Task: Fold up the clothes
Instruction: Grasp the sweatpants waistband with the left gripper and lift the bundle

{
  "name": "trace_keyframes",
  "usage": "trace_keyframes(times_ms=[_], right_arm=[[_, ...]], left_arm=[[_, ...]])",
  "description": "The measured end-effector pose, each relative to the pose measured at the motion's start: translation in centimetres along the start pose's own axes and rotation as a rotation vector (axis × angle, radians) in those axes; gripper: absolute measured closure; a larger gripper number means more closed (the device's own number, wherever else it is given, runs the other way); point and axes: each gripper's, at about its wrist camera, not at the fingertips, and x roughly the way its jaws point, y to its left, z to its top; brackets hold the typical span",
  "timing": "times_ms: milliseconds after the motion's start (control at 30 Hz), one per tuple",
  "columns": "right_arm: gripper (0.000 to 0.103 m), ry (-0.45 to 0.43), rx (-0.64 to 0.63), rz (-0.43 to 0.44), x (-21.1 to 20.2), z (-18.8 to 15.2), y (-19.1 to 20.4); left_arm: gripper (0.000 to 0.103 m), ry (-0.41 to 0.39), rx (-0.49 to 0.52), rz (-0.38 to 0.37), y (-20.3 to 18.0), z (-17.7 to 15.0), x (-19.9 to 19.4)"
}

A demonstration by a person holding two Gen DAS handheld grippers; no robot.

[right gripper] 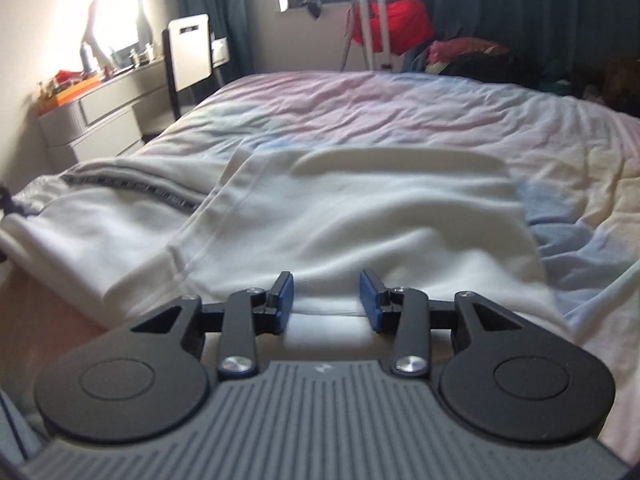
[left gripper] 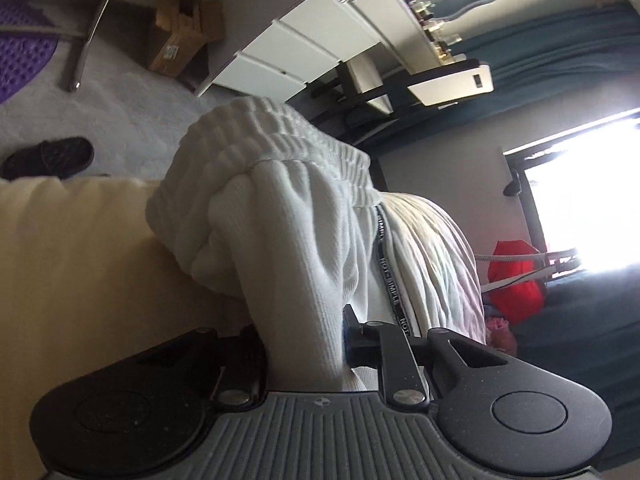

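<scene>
The white trousers (left gripper: 304,216) were clamped at the waistband end by the left gripper (left gripper: 320,356), its jaws drawn tight on a bunch of cloth. This was judged a hold on one corner, so that the garment could be lifted or pulled over for a fold. The right gripper (right gripper: 326,300) was held with its jaws apart over the near hem of the trousers (right gripper: 320,216); cloth lay under the blue pads (right gripper: 285,300), but no pinch on it was seen, so nothing was taken as gripped there. It was judged to be lined up for the matching corner.

In the left wrist view only the bunched waistband and a black lettered stripe (left gripper: 390,276) were shown close up, with the bed edge (left gripper: 80,260), a slipper (left gripper: 48,158) and a dresser (left gripper: 304,52) behind. Only in the right wrist view was the garment seen spread flat across the bed (right gripper: 400,108), the stripe (right gripper: 132,194) running away to the left.
</scene>
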Motion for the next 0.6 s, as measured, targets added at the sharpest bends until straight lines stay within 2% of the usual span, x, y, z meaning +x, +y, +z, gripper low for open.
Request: trace_keyframes(times_ms=[100, 167, 233, 333, 433, 600], right_arm=[[0.063, -0.004, -0.057, -0.017, 0.2, -0.3, 1.1], [0.065, -0.009, -0.021, -0.006, -0.6, -0.2, 0.7], [0.064, -0.031, 0.042, 0.01, -2.0, 0.1, -0.4], [0.064, -0.096, 0.13, -0.03, -4.0, 0.7, -2.5], [0.062, -0.146, 0.245, -0.098, -5.1, 1.4, -5.4], [0.062, -0.175, 0.418, -0.135, -5.8, 1.7, -9.7]], left_arm=[[0.089, -0.076, 0.203, 0.006, -3.5, -0.9, -1.0], [0.089, -0.131, 0.338, 0.034, -7.2, -2.6, -1.1], [0.089, -0.186, 0.411, 0.014, -9.6, -4.1, -2.1], [0.089, -0.264, 0.515, -0.033, -13.5, -6.7, -3.8], [0.09, -0.306, 0.579, -0.118, -17.6, -10.8, -5.6], [0.09, -0.357, 0.732, -0.178, -25.3, -18.4, -6.1]])
